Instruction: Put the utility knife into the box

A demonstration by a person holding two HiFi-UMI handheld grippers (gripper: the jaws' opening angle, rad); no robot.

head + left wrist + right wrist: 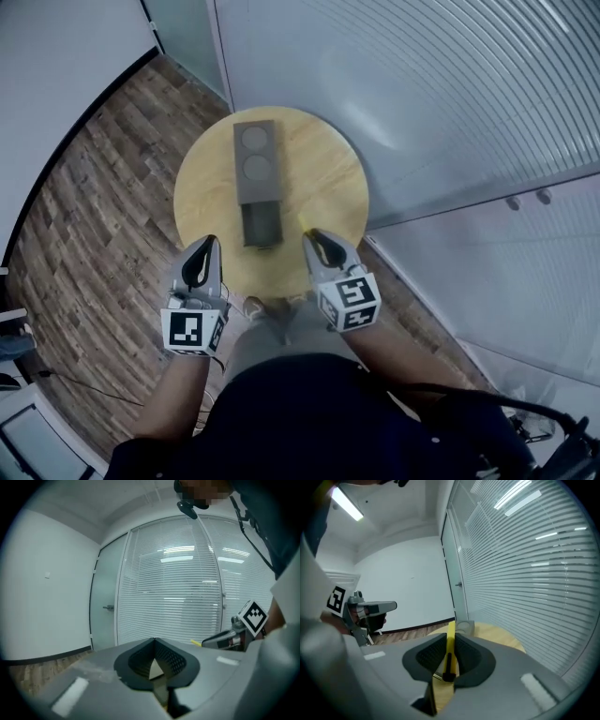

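The knife point(450, 639) is clamped in the right gripper point(312, 236), not yet put in the box point(256, 159); the left gripper point(211, 242) is closed, empty

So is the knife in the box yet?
Not yet. Done: the box on the table looks slid open. In hand: the right gripper clamps the yellow utility knife. Left: carry it over and drop it in.

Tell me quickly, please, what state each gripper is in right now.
Left gripper: closed, nothing between its jaws.
Right gripper: closed on the yellow utility knife.
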